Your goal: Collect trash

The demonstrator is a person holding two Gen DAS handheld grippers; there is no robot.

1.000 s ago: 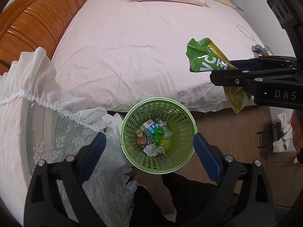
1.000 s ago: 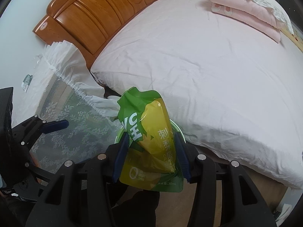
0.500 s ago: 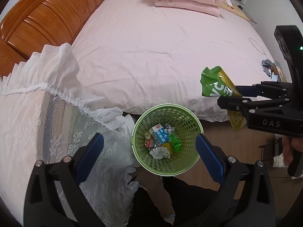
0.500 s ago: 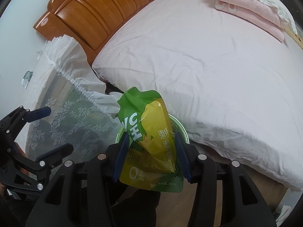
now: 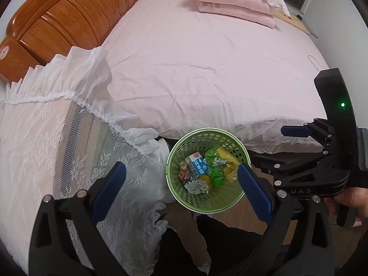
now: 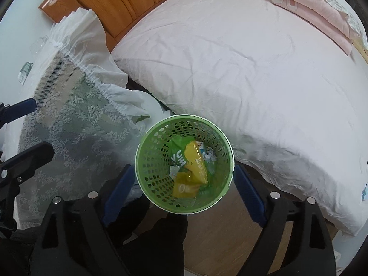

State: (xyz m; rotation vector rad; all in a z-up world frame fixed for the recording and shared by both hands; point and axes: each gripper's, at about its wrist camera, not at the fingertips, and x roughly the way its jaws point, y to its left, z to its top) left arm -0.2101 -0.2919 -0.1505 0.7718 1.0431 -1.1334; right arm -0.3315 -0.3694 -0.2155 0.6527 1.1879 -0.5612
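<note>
From the left wrist we look down between our left tongs [image 5: 181, 188], spread wide with nothing between the blue pads. Below them stands the green bin [image 5: 171, 174] on the floor, just beside the bed [image 5: 207, 69] and the lace cloth [image 5: 57, 149]. In the bin lie a blue carton [image 5: 198, 166], crumpled paper [image 5: 196, 187] and the green-and-yellow pouch [image 5: 218, 161], which rests against the far right wall of the bin. At the right edge our right tongs [image 5: 273, 145] show side-on, held by a hand [image 5: 347, 201]; their jaws have just been opening and now stand apart, empty.

From the right wrist the right tongs [image 6: 184, 194] straddle the bin [image 6: 142, 161], pads spread to either side of its rim and pressing on nothing. The pouch [image 6: 191, 163] lies loose inside, tilted on top of the other rubbish. The left tongs [image 6: 23, 128] appear at the left edge over the lace cloth [image 6: 80, 126], spread. Folded pink bedding [image 6: 310, 7] lies at the far side of the bed [image 6: 253, 69].
</note>
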